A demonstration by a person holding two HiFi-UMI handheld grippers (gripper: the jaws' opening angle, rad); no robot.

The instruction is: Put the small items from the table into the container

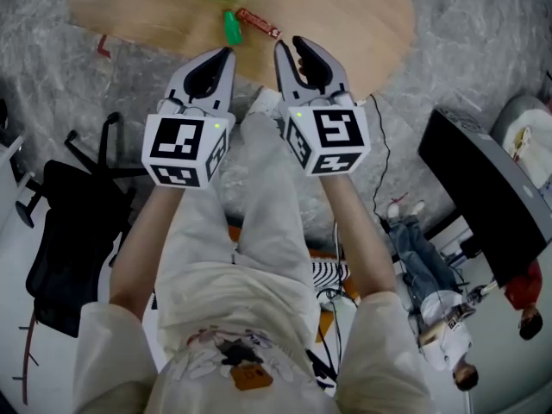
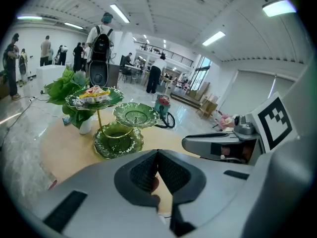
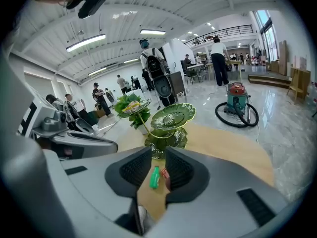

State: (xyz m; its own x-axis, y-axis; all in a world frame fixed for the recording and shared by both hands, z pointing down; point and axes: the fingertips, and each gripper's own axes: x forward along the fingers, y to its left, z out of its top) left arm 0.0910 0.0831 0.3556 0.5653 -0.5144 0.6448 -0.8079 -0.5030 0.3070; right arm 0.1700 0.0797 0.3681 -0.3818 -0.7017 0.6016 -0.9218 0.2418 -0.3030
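Observation:
Near the front edge of the round wooden table [image 1: 345,24] lie a small green bottle-shaped item [image 1: 231,28] and a red wrapped bar [image 1: 258,22]. The container is a green leaf-shaped tiered dish stand [image 2: 119,139] further back on the table; its top dish holds some wrapped items. My left gripper [image 1: 228,53] hovers just short of the green item, jaws shut with nothing held [image 2: 157,153]. My right gripper [image 1: 289,47] is beside it, open. Along its jaws [image 3: 158,152] the green item [image 3: 155,177] and red bar [image 3: 165,175] show on the table beyond, untouched.
A black office chair [image 1: 65,231] stands at the left and a dark box [image 1: 483,197] at the right. Beyond the table are a tall speaker [image 2: 98,73], a teal vacuum cleaner [image 3: 237,103] and several people. My legs are below the grippers.

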